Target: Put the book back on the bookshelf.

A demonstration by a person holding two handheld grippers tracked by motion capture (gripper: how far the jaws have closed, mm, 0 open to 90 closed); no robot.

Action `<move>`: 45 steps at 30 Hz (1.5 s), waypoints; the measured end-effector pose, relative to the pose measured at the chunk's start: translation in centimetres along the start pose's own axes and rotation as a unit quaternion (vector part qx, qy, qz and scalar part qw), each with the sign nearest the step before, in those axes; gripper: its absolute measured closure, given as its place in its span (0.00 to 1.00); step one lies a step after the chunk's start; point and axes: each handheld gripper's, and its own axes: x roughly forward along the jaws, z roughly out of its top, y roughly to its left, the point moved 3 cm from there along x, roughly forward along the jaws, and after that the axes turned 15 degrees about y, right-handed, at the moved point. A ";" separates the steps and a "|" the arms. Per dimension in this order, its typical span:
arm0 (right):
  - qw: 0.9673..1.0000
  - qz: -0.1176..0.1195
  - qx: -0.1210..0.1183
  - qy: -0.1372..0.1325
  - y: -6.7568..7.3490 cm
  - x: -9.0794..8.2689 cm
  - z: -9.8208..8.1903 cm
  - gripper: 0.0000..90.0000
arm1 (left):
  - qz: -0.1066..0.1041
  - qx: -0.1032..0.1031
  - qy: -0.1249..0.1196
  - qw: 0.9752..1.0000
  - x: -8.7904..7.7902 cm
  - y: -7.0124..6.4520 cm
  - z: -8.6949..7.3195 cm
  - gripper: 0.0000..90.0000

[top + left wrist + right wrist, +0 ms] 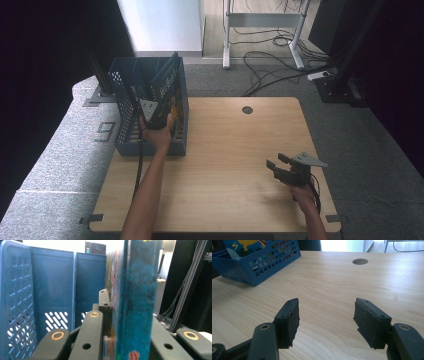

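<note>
Left gripper (pixel 156 117) is clamped on a book (pixel 135 302), jaws pressed against both covers, spine edge facing the camera in the left gripper view. In the high view the gripper sits over the blue basket (pixel 125 135) at the table's far left corner, the book (pixel 167 82) standing on edge inside it and tilted a bit, its top corner above the rim. Book cover is teal with colourful print. In the left gripper view the basket (pixel 53 287) walls rise at the left, solid panels up top and slotted perforations lower down; the book stands apart from that wall, with free space between them. Whether the book's bottom edge touches the basket floor: can't tell. Right gripper (pixel 278 162) is open with nothing between its pads, the gap is moderate. It hangs low over the table (pixel 230 165) near the right front, well apart from the basket, held level and pointing toward the left. Right gripper view shows both black pads (pixel 288 321) over bare wood, with the basket (pixel 269 258) far off at the upper left and the book's yellow-and-blue cover showing above its rim. Round cable hole (pixel 247 109) sits near the table's far edge, mid-width. Left forearm reaches diagonally from the bottom edge up to the basket. Cables lie on the floor behind the table.
</note>
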 end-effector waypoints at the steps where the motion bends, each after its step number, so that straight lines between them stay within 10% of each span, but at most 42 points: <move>1: 1.000 0.000 0.000 0.000 0.0 0.0 0.0 0.40 | 0.000 0.001 0.001 1.000 0.0 0.0 -0.2 0.91; 34: 1.000 0.003 -0.010 0.005 0.8 0.4 0.2 0.40 | -0.023 0.026 0.049 0.998 -1.6 -0.2 -1.5 0.87; 45: 1.000 0.004 -0.011 0.006 0.7 0.4 0.1 0.40 | 0.008 0.040 0.044 0.998 -0.9 -0.8 -1.4 0.91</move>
